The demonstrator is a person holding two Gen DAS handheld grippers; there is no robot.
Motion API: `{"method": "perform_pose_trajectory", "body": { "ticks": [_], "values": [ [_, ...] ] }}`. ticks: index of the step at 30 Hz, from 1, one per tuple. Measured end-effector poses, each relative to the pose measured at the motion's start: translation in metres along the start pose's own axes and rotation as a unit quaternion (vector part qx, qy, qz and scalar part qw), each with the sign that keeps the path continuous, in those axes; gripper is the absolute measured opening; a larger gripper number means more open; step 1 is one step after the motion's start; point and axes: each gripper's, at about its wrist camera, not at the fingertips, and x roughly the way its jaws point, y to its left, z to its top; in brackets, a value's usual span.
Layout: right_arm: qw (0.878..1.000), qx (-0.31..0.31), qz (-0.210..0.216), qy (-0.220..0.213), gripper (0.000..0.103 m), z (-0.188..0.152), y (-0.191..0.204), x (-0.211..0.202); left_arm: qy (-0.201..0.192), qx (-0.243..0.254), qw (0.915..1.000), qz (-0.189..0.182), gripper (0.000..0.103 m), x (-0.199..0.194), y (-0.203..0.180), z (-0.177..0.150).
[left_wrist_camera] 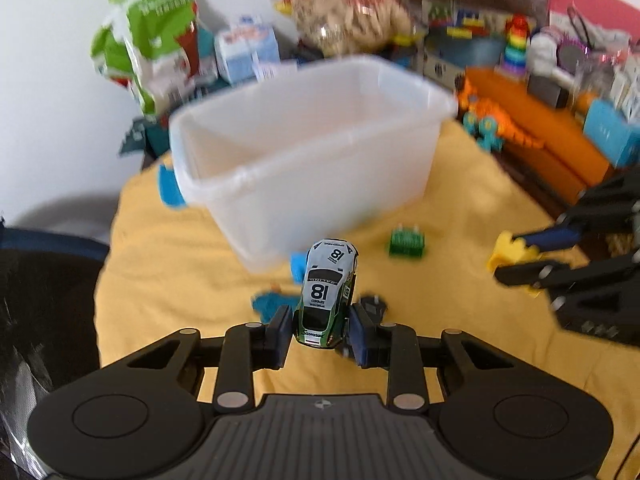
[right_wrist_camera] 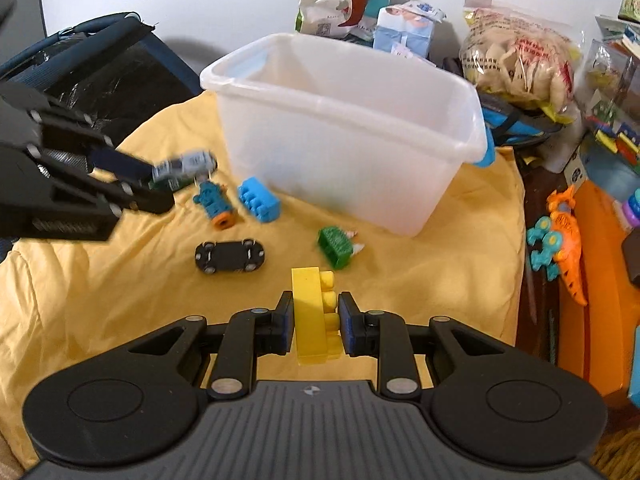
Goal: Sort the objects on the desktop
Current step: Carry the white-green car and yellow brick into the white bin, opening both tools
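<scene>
Your left tongs (left_wrist_camera: 322,334) are clamped on the toy racing car (left_wrist_camera: 328,292) and your right tongs (right_wrist_camera: 314,326) on the yellow brick (right_wrist_camera: 314,316); both loads are carried clear of the yellow cloth (right_wrist_camera: 100,300), apparently bound for the clear bin (right_wrist_camera: 340,120) beyond, which looks empty

A white-and-green race car (left_wrist_camera: 327,294) numbered 18 sat pinched nose-down; a yellow brick (right_wrist_camera: 314,316) stood upright, gripped; the translucent bin (right_wrist_camera: 348,128) stood on yellow cloth.
</scene>
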Motion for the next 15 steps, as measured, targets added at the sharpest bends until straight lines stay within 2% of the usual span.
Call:
{"method": "perform_pose_trajectory", "body": {
  "ticks": [8, 15],
  "values": [
    [0.999, -0.026, -0.006, -0.031, 0.026, 0.032, -0.005, -0.009, -0.046, -0.006, 0.9988, 0.016, 0.034, -0.021, 0.008, 0.043],
    [0.997, -0.019, -0.012, -0.070, 0.026, 0.066, -0.023, -0.021, -0.077, -0.014, 0.9961, 0.039, 0.034, -0.029, 0.017, 0.085]
  ]
}}
